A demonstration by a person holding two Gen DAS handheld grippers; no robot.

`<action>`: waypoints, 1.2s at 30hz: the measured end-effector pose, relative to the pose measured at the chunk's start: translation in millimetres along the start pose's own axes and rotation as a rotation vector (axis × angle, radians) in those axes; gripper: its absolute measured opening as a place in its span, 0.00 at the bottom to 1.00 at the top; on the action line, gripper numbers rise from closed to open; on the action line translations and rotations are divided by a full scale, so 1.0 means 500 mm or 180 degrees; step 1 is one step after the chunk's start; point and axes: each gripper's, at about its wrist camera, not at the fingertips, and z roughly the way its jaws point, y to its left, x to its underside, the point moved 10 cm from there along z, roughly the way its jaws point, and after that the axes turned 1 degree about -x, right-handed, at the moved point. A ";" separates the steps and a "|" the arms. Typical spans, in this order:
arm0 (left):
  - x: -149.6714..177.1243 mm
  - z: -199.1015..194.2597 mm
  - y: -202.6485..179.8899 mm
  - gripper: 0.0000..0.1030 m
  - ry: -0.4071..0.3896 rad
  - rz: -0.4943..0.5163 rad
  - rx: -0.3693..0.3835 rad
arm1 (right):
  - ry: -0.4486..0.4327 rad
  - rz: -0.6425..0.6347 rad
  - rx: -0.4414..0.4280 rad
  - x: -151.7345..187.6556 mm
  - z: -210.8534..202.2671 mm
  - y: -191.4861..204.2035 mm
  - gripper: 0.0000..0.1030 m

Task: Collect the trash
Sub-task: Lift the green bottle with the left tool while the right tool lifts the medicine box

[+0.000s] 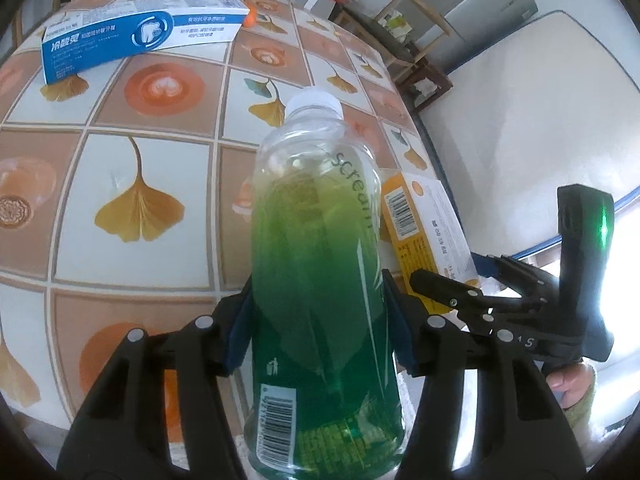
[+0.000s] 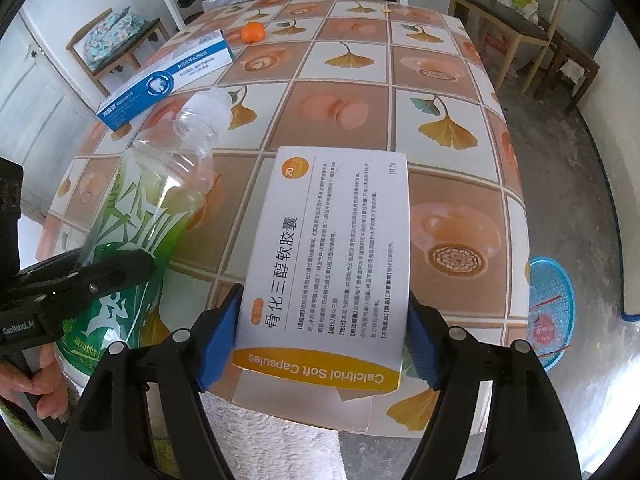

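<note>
In the left wrist view, my left tongs (image 1: 320, 328) sit at the bottom centre, their blue pads pressed against both sides of the bottle (image 1: 316, 280). It is clear plastic with a green label and a white cap, and it leans up and away over the counter (image 1: 120, 120). A blue toothpaste box (image 1: 140, 36) lies flat in the upper left of the frame, well apart from the bottle, with a small orange fruit (image 1: 250, 20) touching its far end. At the right edge I see my right tongs (image 1: 460, 292) from the side, clamped on the capsule box (image 1: 424, 224), just beside the bottle.

In the right wrist view, the bottle (image 2: 160, 200) slants across the left side, with the left tongs (image 2: 96, 276) gripping it low down and my hand (image 2: 36, 380) beneath. My right tongs (image 2: 324, 340) at bottom centre are closed on the capsule box (image 2: 328, 248), one blue pad on each long edge, holding it above the counter (image 2: 460, 120). The toothpaste box (image 2: 168, 80) and fruit (image 2: 253, 33) lie in the upper left. A blue basket (image 2: 554, 304) sits on the floor at the far right.
</note>
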 end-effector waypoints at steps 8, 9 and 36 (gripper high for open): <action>0.001 -0.022 -0.001 0.52 -0.0132 -0.0025 0.0054 | -0.0066 0.0041 -0.0005 -0.006 -0.016 -0.002 0.69; 0.000 -0.028 -0.001 0.52 -0.0150 -0.0018 0.0052 | -0.0074 0.0044 -0.0012 -0.007 -0.018 -0.002 0.69; -0.030 -0.116 -0.205 0.52 -0.0428 0.0585 0.0196 | -0.1122 0.1094 -0.0485 0.046 -0.262 -0.231 0.69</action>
